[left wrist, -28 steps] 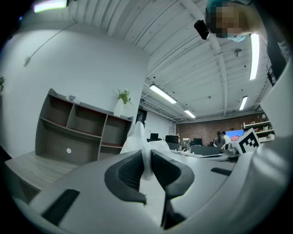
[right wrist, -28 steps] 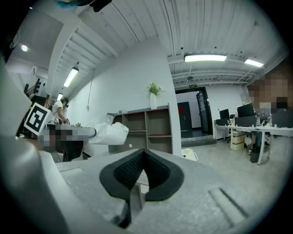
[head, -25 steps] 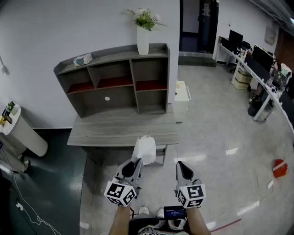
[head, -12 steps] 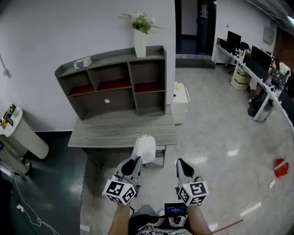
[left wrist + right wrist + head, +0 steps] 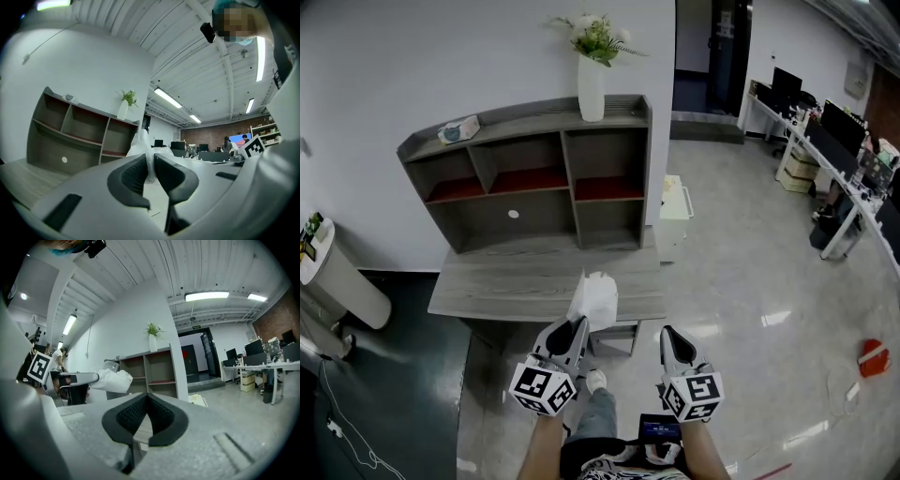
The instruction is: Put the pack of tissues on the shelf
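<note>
One pack [image 5: 593,298], L gripper [image 5: 575,328] pinching (R [image 5: 671,336] shut)

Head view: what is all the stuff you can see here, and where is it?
shelf: one, grey with red boards, on the desk by the white wall
desk: one, grey wood, in front of the person
vase: one, white, holds a green plant, on top of the shelf
small thing: one, pale, shelf top, left end; too small to name
pack of tissues: one, white, in the left gripper, near the desk's front edge
cabinet: one, white, on the floor right of the shelf
red thing: one, on the floor, far right
left gripper: one, grey, shut on the pack of tissues
right gripper: one, grey, shut, empty
</note>
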A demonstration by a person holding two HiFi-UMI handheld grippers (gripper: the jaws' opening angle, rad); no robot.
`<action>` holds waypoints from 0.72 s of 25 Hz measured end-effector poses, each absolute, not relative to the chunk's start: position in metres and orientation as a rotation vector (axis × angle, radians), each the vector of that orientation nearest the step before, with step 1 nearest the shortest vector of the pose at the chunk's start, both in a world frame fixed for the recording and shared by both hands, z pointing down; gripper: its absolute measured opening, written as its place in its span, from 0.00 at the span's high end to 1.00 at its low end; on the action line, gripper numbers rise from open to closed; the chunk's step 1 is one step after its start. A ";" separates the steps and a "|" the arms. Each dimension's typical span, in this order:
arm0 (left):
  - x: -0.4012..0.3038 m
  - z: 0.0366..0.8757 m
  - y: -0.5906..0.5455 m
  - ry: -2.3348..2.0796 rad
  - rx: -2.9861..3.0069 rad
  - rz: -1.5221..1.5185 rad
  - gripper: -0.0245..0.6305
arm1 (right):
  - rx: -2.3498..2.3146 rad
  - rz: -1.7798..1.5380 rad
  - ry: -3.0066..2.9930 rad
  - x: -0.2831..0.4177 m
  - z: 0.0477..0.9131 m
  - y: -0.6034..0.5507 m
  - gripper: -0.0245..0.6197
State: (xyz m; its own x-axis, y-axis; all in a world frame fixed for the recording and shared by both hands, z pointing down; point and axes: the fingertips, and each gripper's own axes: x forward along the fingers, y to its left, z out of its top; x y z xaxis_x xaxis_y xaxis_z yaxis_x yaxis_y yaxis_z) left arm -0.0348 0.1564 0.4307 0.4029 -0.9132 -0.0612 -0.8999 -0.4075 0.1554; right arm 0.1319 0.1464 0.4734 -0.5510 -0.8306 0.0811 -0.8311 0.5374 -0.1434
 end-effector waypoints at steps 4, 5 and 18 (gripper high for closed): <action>-0.063 0.433 0.084 -1.639 2.545 -0.239 0.90 | 1.473 0.258 -2.728 0.103 0.479 0.072 0.95; -0.071 0.433 0.064 -1.635 2.541 -0.247 0.90 | 1.468 0.258 -2.723 0.095 0.479 0.051 0.95; -0.146 0.422 -0.169 -1.536 2.592 -0.175 0.90 | 1.627 0.298 -2.601 0.032 0.472 -0.179 0.95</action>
State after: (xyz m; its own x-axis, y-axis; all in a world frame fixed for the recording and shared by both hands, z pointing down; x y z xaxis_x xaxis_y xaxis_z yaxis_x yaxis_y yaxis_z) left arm -0.1462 -0.1690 0.4224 0.4772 -0.8780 -0.0367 -0.8638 -0.4763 0.1643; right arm 0.0323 -0.1794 0.4723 -0.4414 -0.8843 0.1519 -0.8958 0.4245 -0.1316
